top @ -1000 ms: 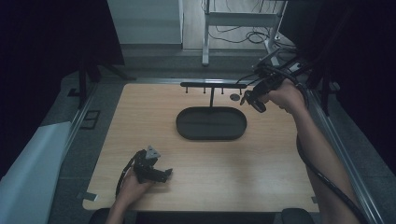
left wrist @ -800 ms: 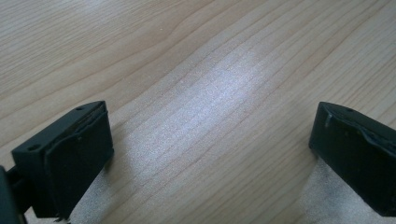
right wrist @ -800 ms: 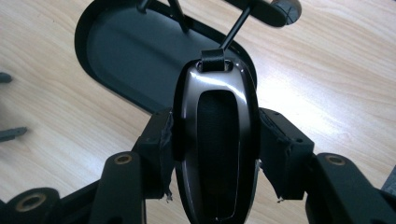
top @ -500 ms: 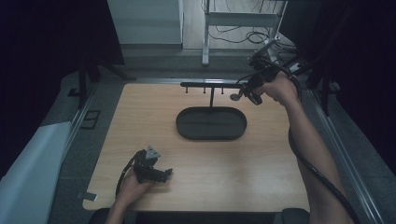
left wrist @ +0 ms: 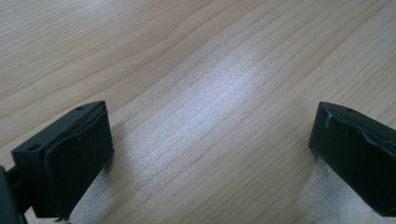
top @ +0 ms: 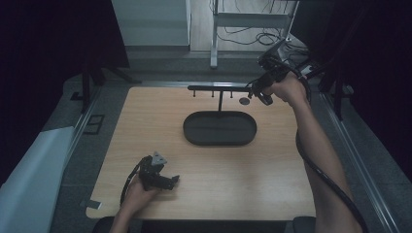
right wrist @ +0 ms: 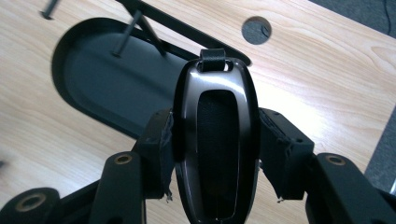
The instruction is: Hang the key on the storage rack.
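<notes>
Glossy dark plastic, a key fob (right wrist: 214,140) with a small strap loop at its far tip, sits clamped between the jaws of the right hand-held gripper (right wrist: 214,154); no brand or writing reads on it; beyond its tip lie the black oval tray (right wrist: 102,79), the hook rack (top: 221,89) and a round hole (right wrist: 256,30) in the table (top: 272,165); the left hand-held gripper (left wrist: 210,140) rests low over bare wood, jaws wide apart, holding nothing.

Left gripper (left wrist: 210,154) jaws spread wide (nothing between), apparently just above wooden table (left wrist: 201,60)
</notes>
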